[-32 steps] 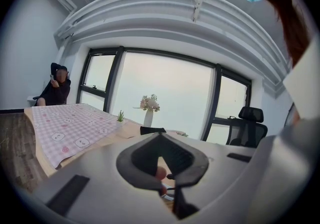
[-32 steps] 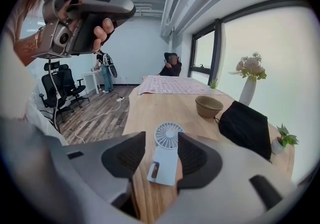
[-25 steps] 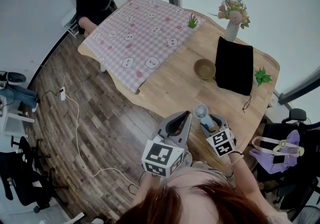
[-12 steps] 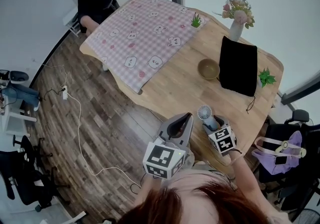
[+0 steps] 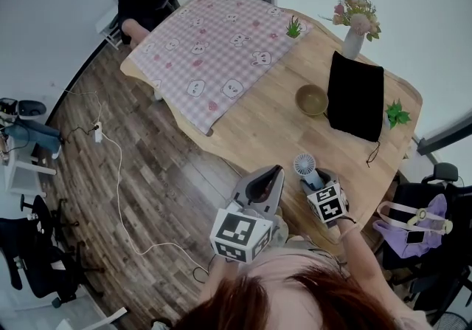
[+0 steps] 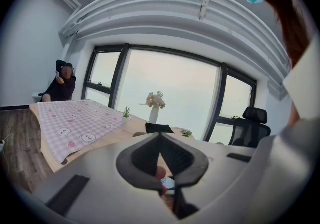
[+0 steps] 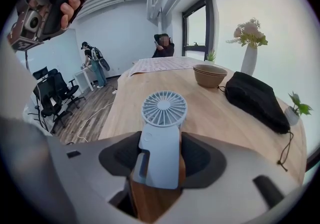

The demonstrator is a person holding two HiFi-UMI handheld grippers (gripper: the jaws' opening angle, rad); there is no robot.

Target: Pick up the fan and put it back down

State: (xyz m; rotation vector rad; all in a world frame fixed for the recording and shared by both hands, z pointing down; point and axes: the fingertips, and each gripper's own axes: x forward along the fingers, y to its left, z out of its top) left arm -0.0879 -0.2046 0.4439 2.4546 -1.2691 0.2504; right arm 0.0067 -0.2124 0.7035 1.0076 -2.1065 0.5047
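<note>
The right gripper [image 7: 161,144] has just been opening its jaws, which now stand spread on either side of the blue fan's [image 7: 164,110] handle. The fan rests on the wooden table [image 5: 258,129] with its round head toward twelve o'clock. In the head view it sits at six o'clock of the bowl [image 5: 311,100], and the left gripper [image 6: 160,140], at its nine o'clock, is pressed together on nothing.

Bare tabletop [image 5: 284,133] between fan [image 5: 304,165] and bowl [image 5: 311,100]

Fan [image 7: 161,148]: matt pale-blue plastic, smooth. Table [image 5: 265,125]: smooth light wood with visible grain; tablecloth [image 5: 214,44] and black bag [image 5: 356,96] are matt cloth. Floor [image 5: 147,173]: dark wood planks.
</note>
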